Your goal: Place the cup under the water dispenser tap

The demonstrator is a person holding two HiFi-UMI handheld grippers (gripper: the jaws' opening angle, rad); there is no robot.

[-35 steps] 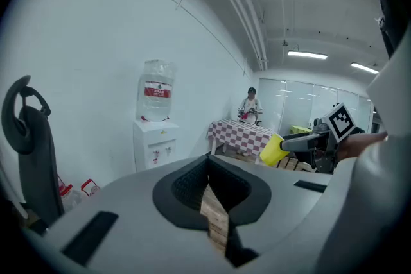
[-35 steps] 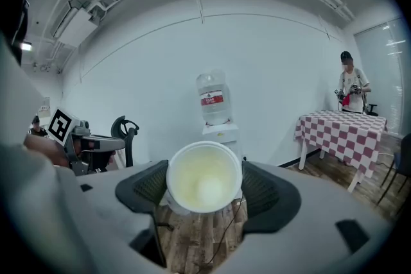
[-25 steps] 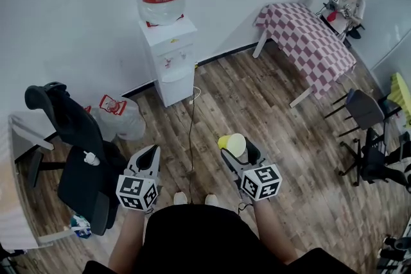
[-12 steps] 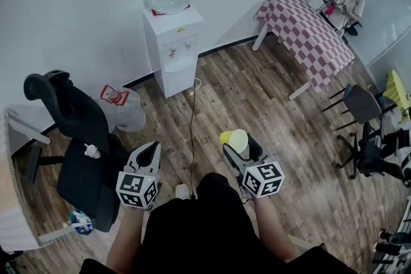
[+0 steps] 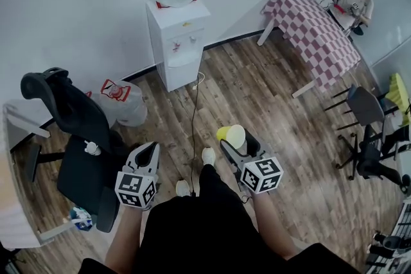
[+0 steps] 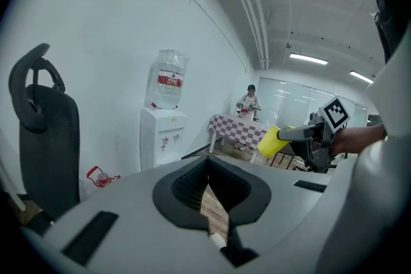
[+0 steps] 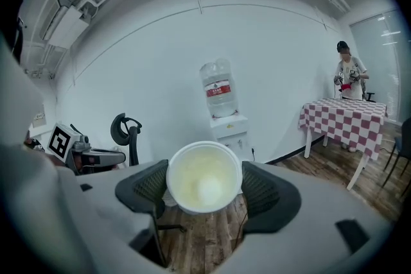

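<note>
My right gripper point(image 7: 204, 192) had its fingers clamped on the sides of the yellow cup point(image 5: 232, 136), mouth towards me, well apart from the water dispenser point(image 5: 177, 42). It looked light and thin-walled, easily crushed, so a gentle mid-body hold seemed best. My left gripper point(image 5: 149, 152) had its fingers together, holding nothing.

Held forward side by side, the left gripper point(image 5: 152, 152) points ahead with jaws closed on nothing, while the right gripper point(image 5: 236, 142) clamps a yellow cup point(image 5: 232, 135).
</note>
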